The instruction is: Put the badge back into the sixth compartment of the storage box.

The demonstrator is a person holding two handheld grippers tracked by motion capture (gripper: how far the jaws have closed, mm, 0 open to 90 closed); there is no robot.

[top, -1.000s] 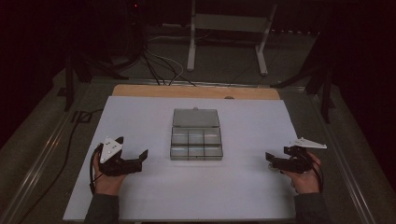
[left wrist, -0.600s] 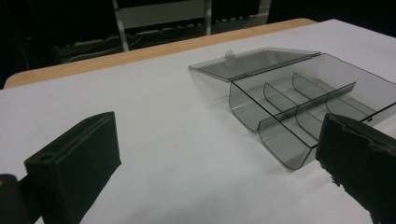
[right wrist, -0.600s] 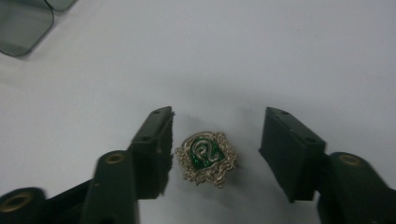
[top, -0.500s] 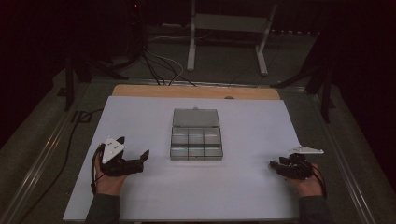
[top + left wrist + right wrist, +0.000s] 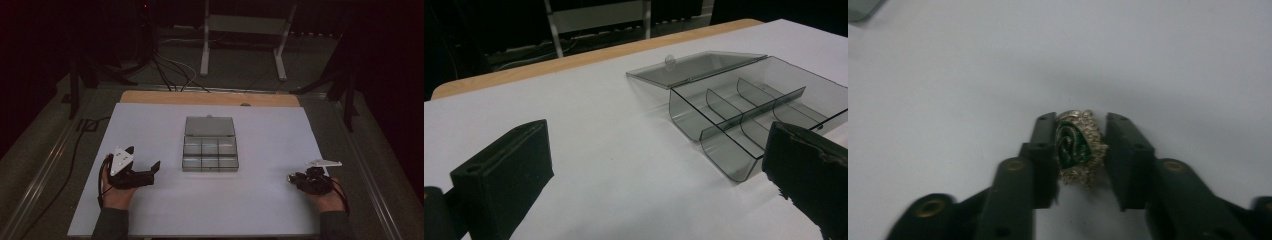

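Note:
A small badge [image 5: 1074,146], green with a gold beaded rim, lies on the white table top between my right gripper's jaws. The right gripper [image 5: 1081,131] has just been closing, and both pads now touch the badge's sides. In the high view that gripper [image 5: 292,177] rests low near the table's right front, held by a hand. A clear grey compartment box [image 5: 210,150] [image 5: 749,110] sits mid-table, its lid folded back flat. My left gripper [image 5: 145,157] [image 5: 659,165] stands open to the left of the box, nothing between its jaws.
The white sheet [image 5: 260,210] covers most of the table, with a wooden strip [image 5: 210,98] along the far edge. Beyond it are a metal stand [image 5: 245,45] and cables on a dark floor.
The right gripper's jaws have drawn together and the hand has sunk slightly toward the table. The left gripper and the box have stayed where they were.

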